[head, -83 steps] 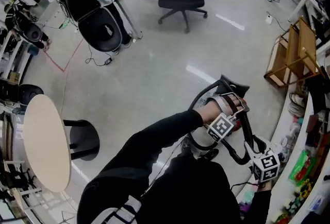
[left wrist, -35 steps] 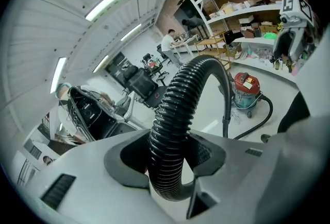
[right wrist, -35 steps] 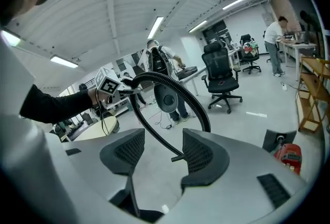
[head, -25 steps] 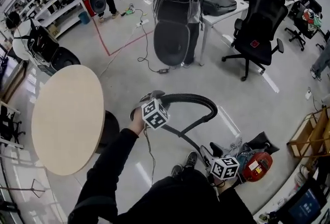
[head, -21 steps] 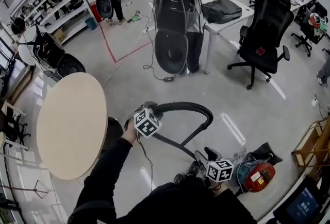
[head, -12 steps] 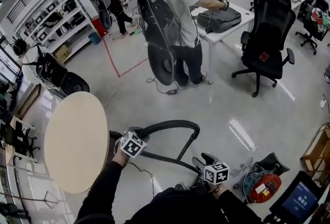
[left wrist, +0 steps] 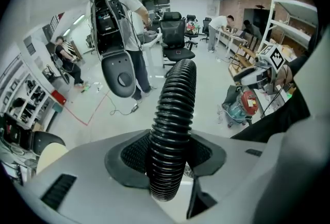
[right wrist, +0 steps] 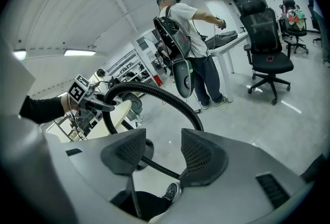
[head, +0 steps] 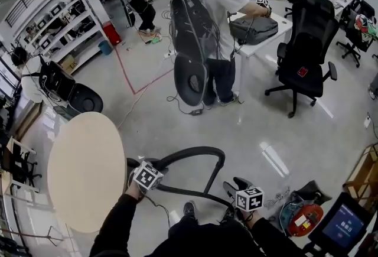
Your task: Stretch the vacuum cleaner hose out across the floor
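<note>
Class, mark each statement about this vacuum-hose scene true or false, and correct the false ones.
1. The left tool is shut on the black ribbed vacuum hose. True.
2. The hose lies straight and flat across the floor. False: it curves in a tall arc.
3. The round beige table is at the left of the head view. True.
4. Someone is sitting in the black office chair. False: it is empty; the person with the backpack stands apart from it.
5. The red and teal vacuum cleaner body sits under the table. False: it is on open floor at the lower right.
</note>
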